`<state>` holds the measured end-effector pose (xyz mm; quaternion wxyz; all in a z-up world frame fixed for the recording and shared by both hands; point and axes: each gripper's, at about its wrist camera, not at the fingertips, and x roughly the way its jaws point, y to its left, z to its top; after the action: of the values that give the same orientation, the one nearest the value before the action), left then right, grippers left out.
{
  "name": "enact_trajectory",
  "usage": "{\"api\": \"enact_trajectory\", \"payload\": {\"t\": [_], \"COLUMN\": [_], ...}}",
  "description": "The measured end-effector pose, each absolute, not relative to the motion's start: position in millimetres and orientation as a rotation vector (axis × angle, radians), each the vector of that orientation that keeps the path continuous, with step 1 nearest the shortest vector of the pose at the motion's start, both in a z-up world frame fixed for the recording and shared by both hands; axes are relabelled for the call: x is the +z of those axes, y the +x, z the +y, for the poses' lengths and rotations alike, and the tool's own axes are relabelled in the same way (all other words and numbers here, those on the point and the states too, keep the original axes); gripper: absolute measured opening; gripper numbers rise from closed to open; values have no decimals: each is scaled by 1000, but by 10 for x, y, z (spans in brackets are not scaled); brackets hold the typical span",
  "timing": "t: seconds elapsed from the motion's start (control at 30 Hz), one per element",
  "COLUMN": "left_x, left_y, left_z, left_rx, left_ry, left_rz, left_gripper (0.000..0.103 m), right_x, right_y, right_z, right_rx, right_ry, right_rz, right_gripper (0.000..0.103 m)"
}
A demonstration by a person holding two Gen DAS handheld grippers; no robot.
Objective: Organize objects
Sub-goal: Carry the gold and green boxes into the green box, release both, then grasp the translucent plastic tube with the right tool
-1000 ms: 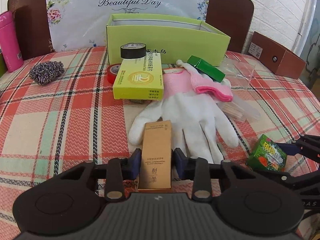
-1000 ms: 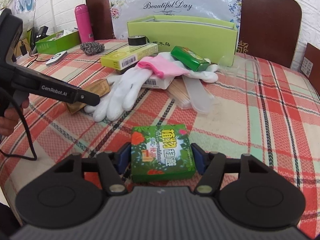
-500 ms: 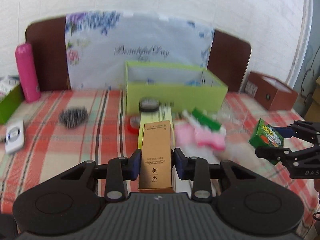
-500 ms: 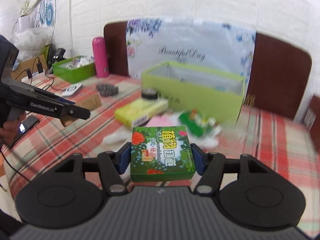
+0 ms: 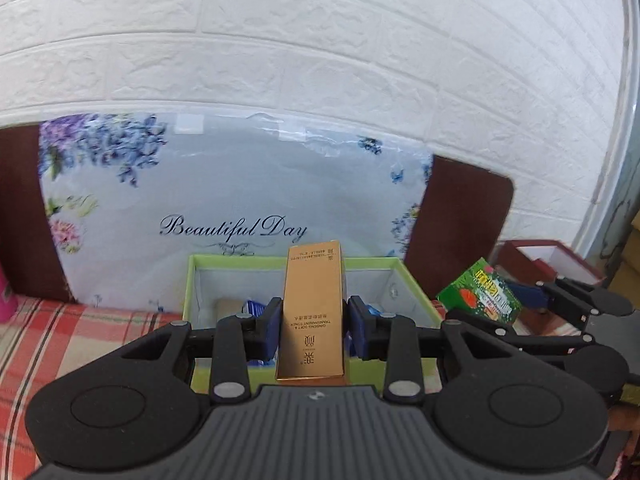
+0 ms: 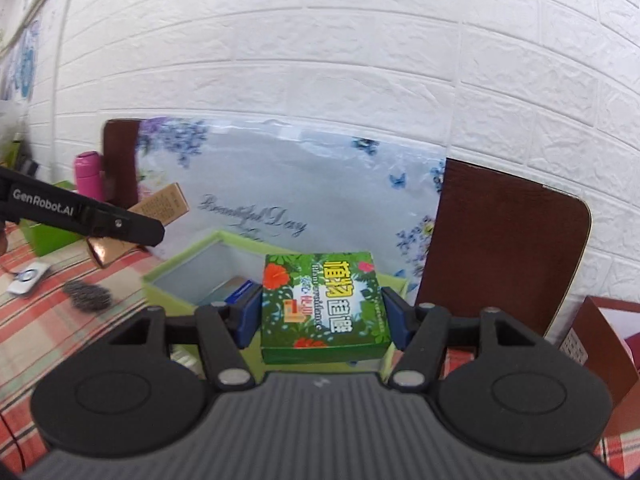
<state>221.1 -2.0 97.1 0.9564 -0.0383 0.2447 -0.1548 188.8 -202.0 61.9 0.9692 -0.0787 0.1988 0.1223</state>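
Note:
My left gripper [image 5: 314, 330] is shut on a tall gold carton [image 5: 314, 312] and holds it in the air in front of the open lime-green box [image 5: 192, 280]. My right gripper [image 6: 322, 320] is shut on a green floral packet [image 6: 324, 304], also raised, over the near right part of the green box [image 6: 180, 272]. The right gripper with its packet [image 5: 480, 296] shows at the right of the left wrist view. The left gripper with the gold carton [image 6: 160, 208] shows at the left of the right wrist view. A few items lie inside the box.
A floral "Beautiful Day" board [image 5: 232, 200] and brown chair backs [image 6: 500, 252] stand behind the box. A pink bottle [image 6: 88, 172], a steel scourer [image 6: 88, 296] and a white remote [image 6: 28, 278] lie at the left on the plaid cloth. A brown box [image 6: 600, 344] stands at the right.
Both grippers have lifted their items off the table and moved up and forward to the green box. The gloves and other table items have dropped out of view.

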Motion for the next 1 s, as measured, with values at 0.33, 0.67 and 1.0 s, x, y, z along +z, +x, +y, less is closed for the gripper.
{"api": "enact_trajectory", "payload": {"t": [0.33,0.67,1.0], "left_x": [510,399,673], "left_y": [3149,3138,2426], "left_z": [-208,-53,35], "left_rx": [-257,-187,-164], "left_ry": [-67,-87,-78], "left_rz": [631,567,504], "left_gripper": [36,79,82], "right_x": [240,66,444], "right_y": [2987,3099,2147], "right_z": [-1993,-1928,-2059], "right_rx": [219,221,251], "right_ry": [-112,-166,-153], "right_rz": [541,567,430], "right_gripper": [61,89,103]}}
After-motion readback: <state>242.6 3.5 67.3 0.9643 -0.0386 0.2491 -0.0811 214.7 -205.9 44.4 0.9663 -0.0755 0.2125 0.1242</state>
